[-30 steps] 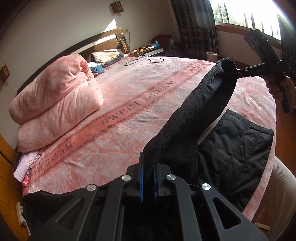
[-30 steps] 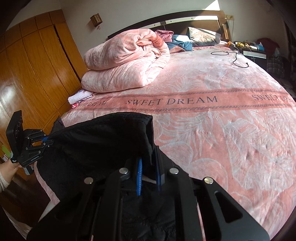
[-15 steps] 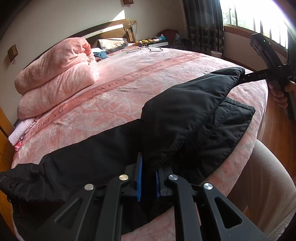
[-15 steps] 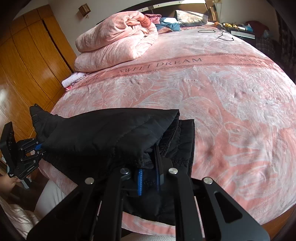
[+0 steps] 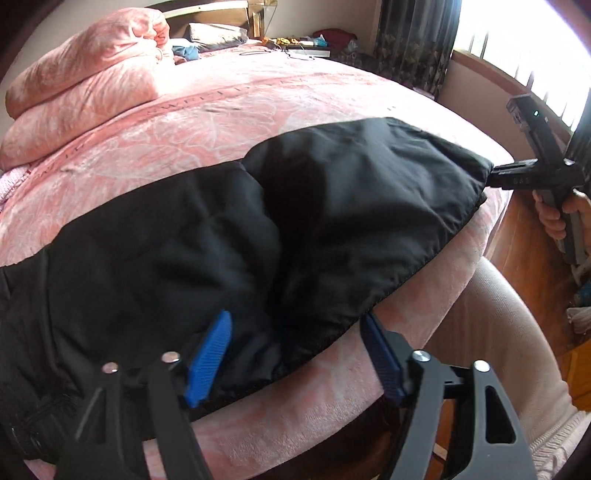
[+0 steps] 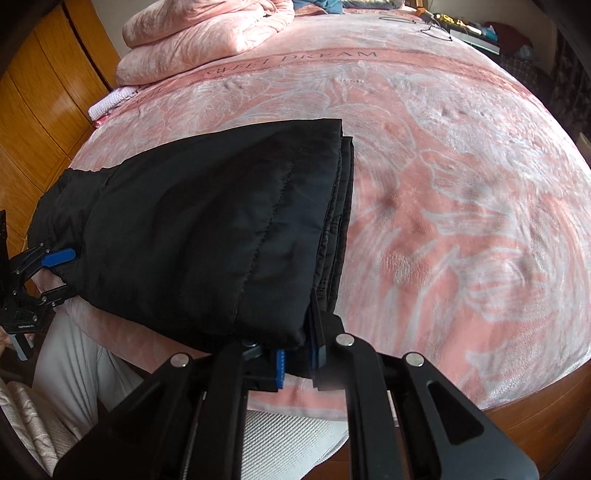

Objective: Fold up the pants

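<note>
A wide bed [image 6: 461,184] is filling both views, covered by a pink blanket [image 5: 229,122] printed with pale leaves and a darker band reading "SWEET DREAM". A bulky pink duvet [image 5: 81,77] is lying folded in a heap near the headboard, with a pillow [image 5: 216,33] just behind it.

Black quilted pants [image 5: 332,206] are lying along the near edge of the bed, folded over so that one layer is resting on another; in the right wrist view the stacked edges are lining up on the pants' right side [image 6: 207,225]. A person's leg in pale trousers [image 5: 491,332] is standing right against the bed edge.

The left gripper [image 5: 295,350] is pointing down at the near hem of the pants. Its fingers are spreading apart and are standing wide, one blue pad [image 5: 210,358] lying on the black cloth, the other at the hem's far side, neither pinching it. From the right wrist view, this gripper [image 6: 55,273] is showing the same wide gap.

The right gripper [image 6: 297,365] is at the other corner of the fold. Its fingers are narrow and opening slightly, with the fabric corner sitting between the blue pads. A hand [image 5: 557,214] is gripping its handle.
</note>
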